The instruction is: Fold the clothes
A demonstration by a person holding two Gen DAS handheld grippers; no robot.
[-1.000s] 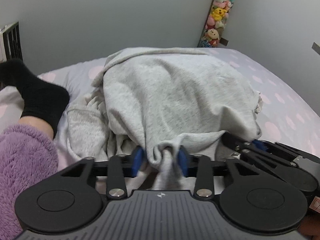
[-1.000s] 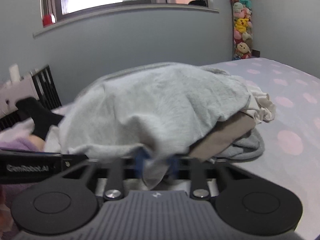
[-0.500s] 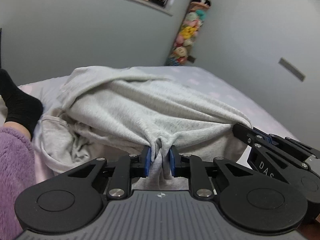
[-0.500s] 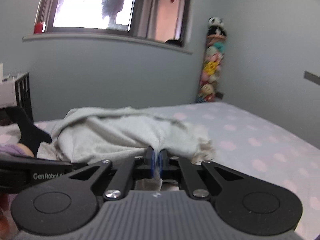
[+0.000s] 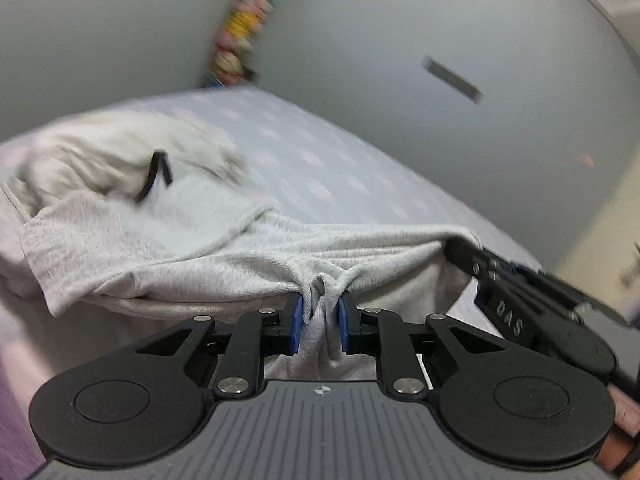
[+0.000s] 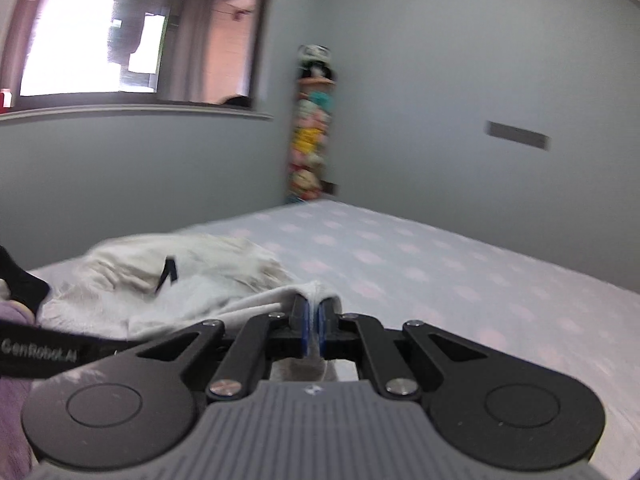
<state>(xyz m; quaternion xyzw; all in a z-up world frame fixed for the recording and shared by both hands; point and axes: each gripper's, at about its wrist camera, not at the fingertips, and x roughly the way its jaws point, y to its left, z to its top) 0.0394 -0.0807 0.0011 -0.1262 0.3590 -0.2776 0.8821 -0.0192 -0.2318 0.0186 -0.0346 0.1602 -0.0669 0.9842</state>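
**Grey garment held at two points over the bed**

One light grey garment [image 5: 224, 256], knit fabric, stretched between my two grippers just above the bed [image 5: 360, 184]. Its near edge runs taut from one grip to the other; the rest trails back to my left onto a second heap of pale cloth [image 5: 120, 152], blurred, with one dark strap or cord [image 5: 154, 176] lying on it.

My left gripper [image 5: 320, 316]: both blue pads [image 5: 295, 320] clenched on a bunched fold of the garment, fabric puckered between them. My right gripper [image 6: 313, 324]: jaws nearly closed, pinching a thin edge of the same garment, cloth showing in the narrow gap. From the left wrist view the right gripper [image 5: 516, 304] sits just beside, at the garment's far corner.

Bed sheet pale lilac with pink spots. One window [image 6: 132, 36] on the grey wall. One tall stack of plush toys [image 6: 314, 128] in the corner; count not readable. One black sock [image 6: 20, 280] at the left edge, above purple fleece [image 6: 12, 400].
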